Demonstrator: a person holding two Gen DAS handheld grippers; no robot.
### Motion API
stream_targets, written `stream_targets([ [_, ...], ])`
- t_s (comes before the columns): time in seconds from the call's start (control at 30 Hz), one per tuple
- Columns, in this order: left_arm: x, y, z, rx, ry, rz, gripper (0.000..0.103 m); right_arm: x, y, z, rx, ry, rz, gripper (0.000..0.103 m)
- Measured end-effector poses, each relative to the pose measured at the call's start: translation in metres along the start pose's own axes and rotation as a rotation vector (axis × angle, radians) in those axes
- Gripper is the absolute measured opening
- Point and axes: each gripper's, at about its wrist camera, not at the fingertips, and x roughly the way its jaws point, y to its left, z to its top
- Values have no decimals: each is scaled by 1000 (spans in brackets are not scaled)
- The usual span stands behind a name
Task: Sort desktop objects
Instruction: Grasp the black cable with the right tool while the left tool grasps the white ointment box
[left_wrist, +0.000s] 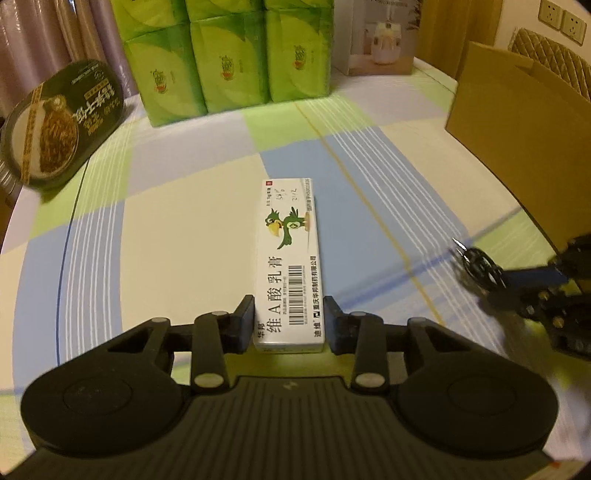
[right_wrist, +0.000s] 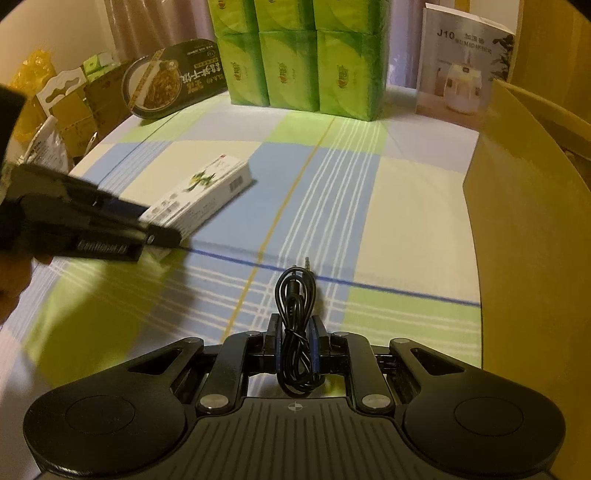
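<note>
Left wrist view: the left gripper (left_wrist: 289, 320) is closed on the near end of a white ointment box (left_wrist: 288, 264), one pad against each long side; the box lies flat on the checked tablecloth (left_wrist: 184, 229), its length running away from the camera; a stack of green tissue packs (left_wrist: 229, 55) stands at the far edge; an oval noodle-meal tray (left_wrist: 55, 122) leans tilted at the far left; a humidifier box (left_wrist: 384, 37) stands beyond the packs on the right; a cardboard box (left_wrist: 517, 140) stands at the right; the right gripper (left_wrist: 476, 266) shows at the right edge, blurred, with a black coil in its jaws.

Right wrist view: the right gripper (right_wrist: 294, 336) is clamped on a coiled black audio cable (right_wrist: 295, 317), whose plug end points away above the fingertips; the cable sits over the blue-and-white part of the cloth; the left gripper (right_wrist: 162, 232) enters from the left, holding the ointment box (right_wrist: 207, 188) at its near end; the cardboard box (right_wrist: 524, 206) fills the right side.
</note>
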Motion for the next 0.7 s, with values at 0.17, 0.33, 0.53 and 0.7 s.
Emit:
stream_targets([
  [0.17, -31, -27, -37, -73, 17, 12, 33, -20, 6, -23, 15, 10, 15, 11],
  [0.33, -71, -69, -83, -106, 24, 6, 33, -51, 15, -59, 22, 15, 33, 11],
  [0.53, -108, -117, -126, -111, 20, -4, 33, -86, 17, -101, 38, 12, 27, 11],
  [0.7, -116, -133, -142, -120, 14, 9, 34, -97, 15, -126, 37, 9, 12, 11],
])
